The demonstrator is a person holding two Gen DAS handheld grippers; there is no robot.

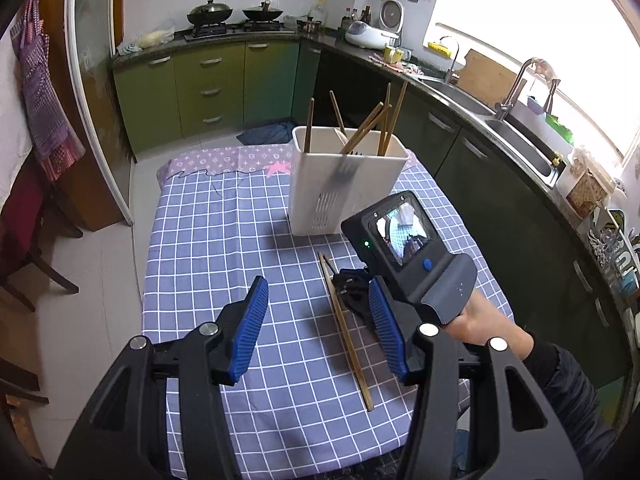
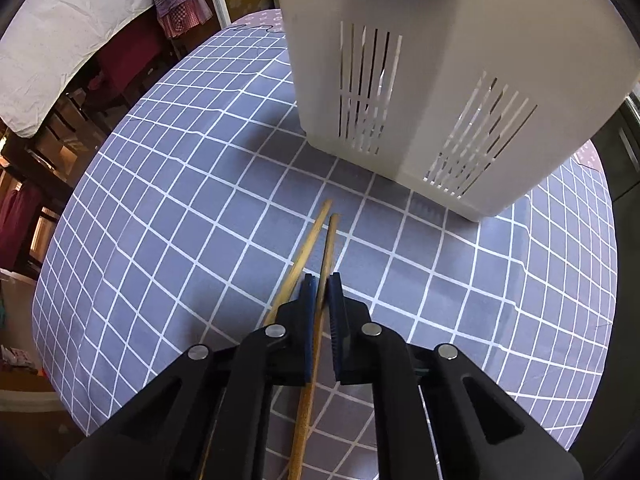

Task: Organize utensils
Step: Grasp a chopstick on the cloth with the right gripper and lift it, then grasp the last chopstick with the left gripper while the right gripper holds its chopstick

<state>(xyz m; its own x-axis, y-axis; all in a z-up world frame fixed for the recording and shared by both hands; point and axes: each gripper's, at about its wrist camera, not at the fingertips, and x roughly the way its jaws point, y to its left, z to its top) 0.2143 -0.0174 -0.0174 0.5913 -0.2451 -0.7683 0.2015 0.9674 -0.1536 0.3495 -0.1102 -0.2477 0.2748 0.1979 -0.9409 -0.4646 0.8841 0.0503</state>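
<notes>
A white slotted utensil holder (image 1: 344, 184) stands on the checked tablecloth and holds several wooden chopsticks and a fork; it also shows in the right wrist view (image 2: 452, 80). Two wooden chopsticks (image 1: 347, 336) lie on the cloth in front of it. My right gripper (image 2: 322, 280) is shut on one chopstick (image 2: 328, 248) down at the cloth; the second chopstick (image 2: 310, 244) lies just left of the fingers. In the left wrist view the right gripper (image 1: 352, 280) sits over the chopsticks. My left gripper (image 1: 316, 312) is open and empty above the cloth, nearer to me.
The table with the blue checked cloth (image 1: 224, 240) has its left edge beside a tiled floor and a wooden chair (image 1: 24, 256). A kitchen counter with a sink (image 1: 516, 140) runs along the right. Green cabinets (image 1: 208, 88) stand behind the table.
</notes>
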